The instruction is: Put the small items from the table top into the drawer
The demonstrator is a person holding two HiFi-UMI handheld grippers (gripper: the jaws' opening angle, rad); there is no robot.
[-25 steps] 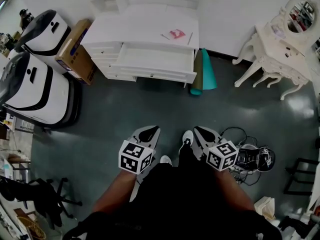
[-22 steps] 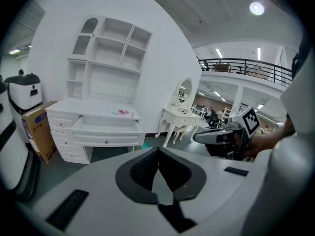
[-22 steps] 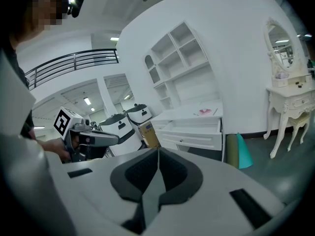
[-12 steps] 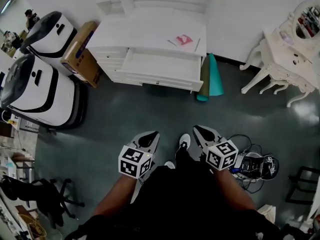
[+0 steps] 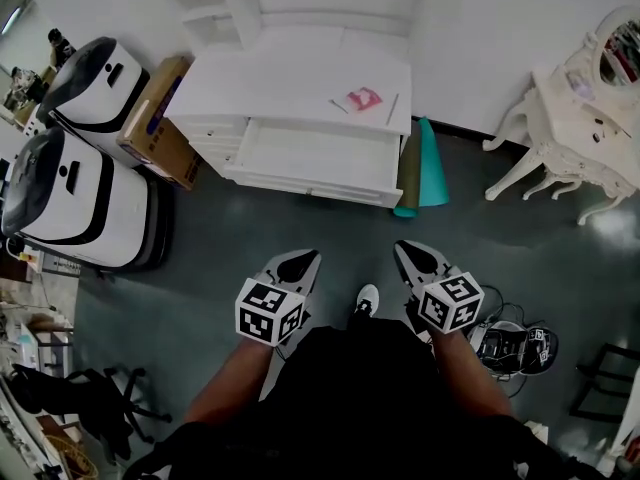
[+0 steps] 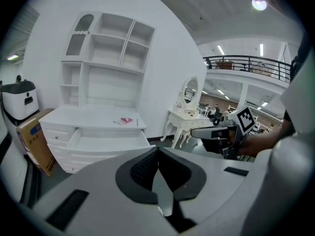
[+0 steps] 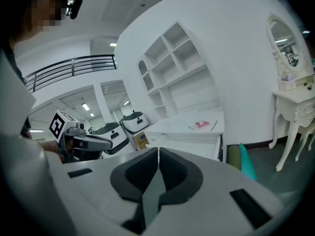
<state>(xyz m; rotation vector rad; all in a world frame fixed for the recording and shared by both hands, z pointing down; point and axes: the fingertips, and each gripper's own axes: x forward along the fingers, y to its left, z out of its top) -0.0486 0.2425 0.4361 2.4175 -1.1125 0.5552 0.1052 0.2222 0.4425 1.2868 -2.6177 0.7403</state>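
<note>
Across the dark floor (image 5: 300, 228) ahead of you, a white desk (image 5: 250, 83) with open shelves above it is standing against the wall, well apart from you. Its wide drawer (image 5: 315, 158) is hanging open below the table top and is looking bare inside.

You are holding both tools low in front of your body. The left gripper (image 5: 296, 265) and the right gripper (image 5: 418, 258) are both pointing toward the desk, each with its jaws pressed together on nothing.

The small items are lying toward the right end of the table top. A flat pink item (image 5: 362, 98) is sitting between a thin pale stick (image 5: 392, 108) on its right and a shorter thin piece (image 5: 338, 105) on its left. They are showing too small to name more closely.

All three are probably light. The pink one is looking thin and perhaps soft, so you are likely needing to pinch it by an edge. The stick is likely rolling easily, so taking it across its middle seems safest.
</note>
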